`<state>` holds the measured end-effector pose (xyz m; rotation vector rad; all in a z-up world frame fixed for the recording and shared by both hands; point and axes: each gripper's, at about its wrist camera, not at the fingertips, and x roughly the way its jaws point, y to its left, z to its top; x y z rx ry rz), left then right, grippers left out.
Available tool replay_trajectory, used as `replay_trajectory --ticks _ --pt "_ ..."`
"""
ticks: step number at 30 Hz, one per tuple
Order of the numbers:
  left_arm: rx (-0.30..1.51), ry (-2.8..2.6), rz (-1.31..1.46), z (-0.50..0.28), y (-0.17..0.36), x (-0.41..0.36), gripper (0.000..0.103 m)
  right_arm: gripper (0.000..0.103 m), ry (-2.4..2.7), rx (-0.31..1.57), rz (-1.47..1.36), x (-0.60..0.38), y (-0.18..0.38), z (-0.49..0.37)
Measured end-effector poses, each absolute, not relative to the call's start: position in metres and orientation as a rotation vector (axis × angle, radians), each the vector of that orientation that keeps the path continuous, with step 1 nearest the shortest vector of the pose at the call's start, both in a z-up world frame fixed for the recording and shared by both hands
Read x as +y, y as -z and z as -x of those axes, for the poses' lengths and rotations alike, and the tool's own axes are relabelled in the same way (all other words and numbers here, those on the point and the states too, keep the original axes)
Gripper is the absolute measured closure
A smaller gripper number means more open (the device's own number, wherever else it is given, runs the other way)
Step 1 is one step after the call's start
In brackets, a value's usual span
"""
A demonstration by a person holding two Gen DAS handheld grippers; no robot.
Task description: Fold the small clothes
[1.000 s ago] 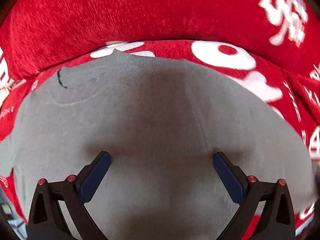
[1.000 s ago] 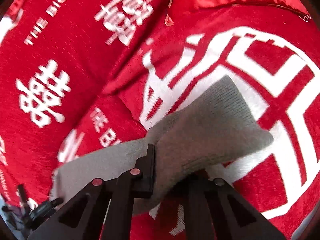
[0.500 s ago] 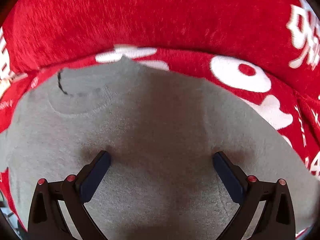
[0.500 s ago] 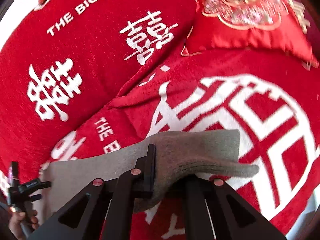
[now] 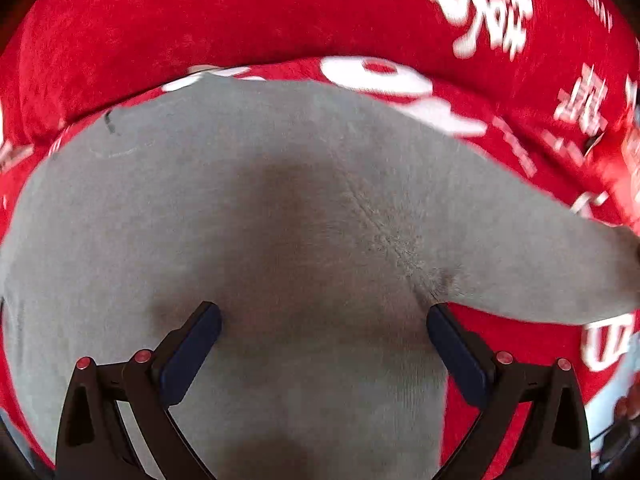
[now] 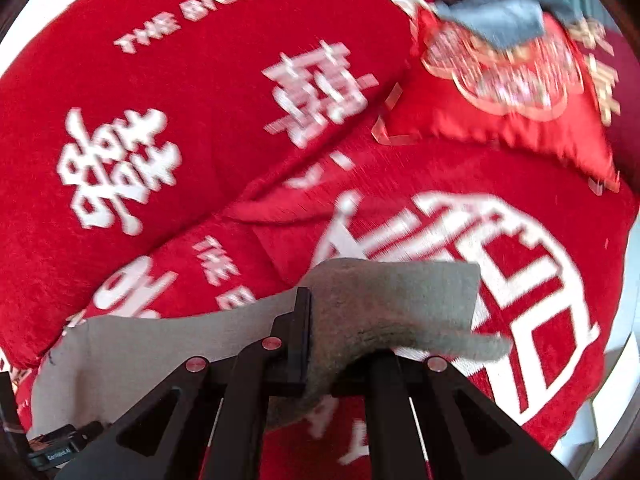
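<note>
grey knit top (image 5: 280,220) lies spread on red blanket w/ white lettering (image 5: 240,12), near a red cushion (image 6: 516,92). left tongs (image 5: 324,330) hover wide apart over its body, nothing between them. right tongs (image 6: 340,344) clamped tight on its sleeve (image 6: 400,304), lifted off the blanket.

Red sofa cover (image 6: 192,92) w/ white lettering; red embroidered cushion (image 6: 500,96); bright daylight.
</note>
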<state>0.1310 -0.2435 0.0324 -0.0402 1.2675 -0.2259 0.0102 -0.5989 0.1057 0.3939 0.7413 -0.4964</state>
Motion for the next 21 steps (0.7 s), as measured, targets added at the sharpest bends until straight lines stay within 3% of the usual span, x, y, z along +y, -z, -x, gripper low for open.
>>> replay_trajectory --ticks 6,12,16,21 --pt "1.246 0.147 0.178 -0.113 -0.04 -0.153 0.0 0.097 0.324 0.666 -0.206 -0.478 -0.18 -0.043" --pt "1.205 -0.005 0.385 -0.08 -0.038 -0.018 0.0 0.097 0.1 0.645 -0.069 -0.32 -0.212 -0.076" --pt "1.177 -0.094 0.464 -0.063 -0.034 0.056 0.0 0.097 -0.019 0.7 0.043 -0.209 -0.184 -0.091" --pt "1.176 -0.179 0.564 -0.042 -0.015 0.121 0.0 0.097 -0.076 0.852 0.166 -0.112 -0.106 -0.101"
